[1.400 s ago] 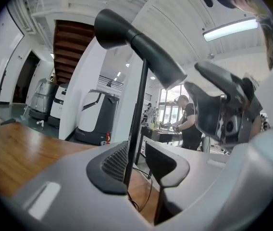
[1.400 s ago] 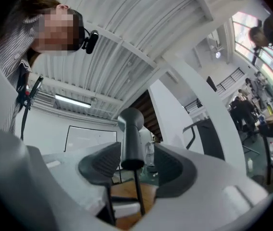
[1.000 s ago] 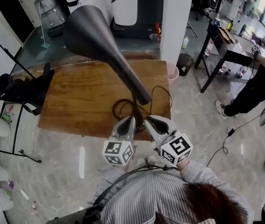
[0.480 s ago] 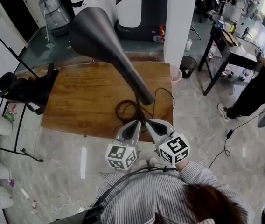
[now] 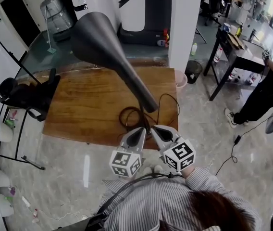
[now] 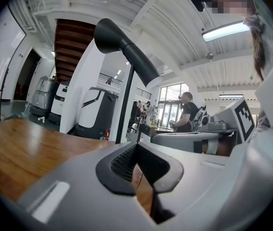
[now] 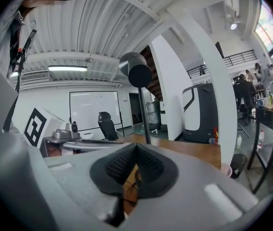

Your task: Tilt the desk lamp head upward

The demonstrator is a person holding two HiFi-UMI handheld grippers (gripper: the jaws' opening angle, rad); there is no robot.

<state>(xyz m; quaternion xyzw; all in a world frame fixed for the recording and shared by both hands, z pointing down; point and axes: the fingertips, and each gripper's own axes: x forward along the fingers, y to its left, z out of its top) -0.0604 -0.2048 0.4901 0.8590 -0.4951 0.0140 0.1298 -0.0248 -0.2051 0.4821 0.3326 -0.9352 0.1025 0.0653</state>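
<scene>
Your left claw (image 6: pixel 136 147) and right claw (image 7: pixel 135 148) are pressed together, empty. The dark grey conical lamp head (image 5: pixel 100 40) runs diagonally, mouth far-left; only the left gripper view shows that end raised.

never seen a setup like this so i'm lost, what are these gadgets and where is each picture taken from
There is no robot here. A person holds two hand tools, the left gripper and the right gripper, each with two fingers and a marker cube. The head view looks down from the person's head. The two gripper views come from cameras riding on each tool, looking along its fingers. On the wooden table stands a black desk lamp with its coiled cable. Both grippers are shut and hold nothing, pointing toward the lamp's foot.
</scene>
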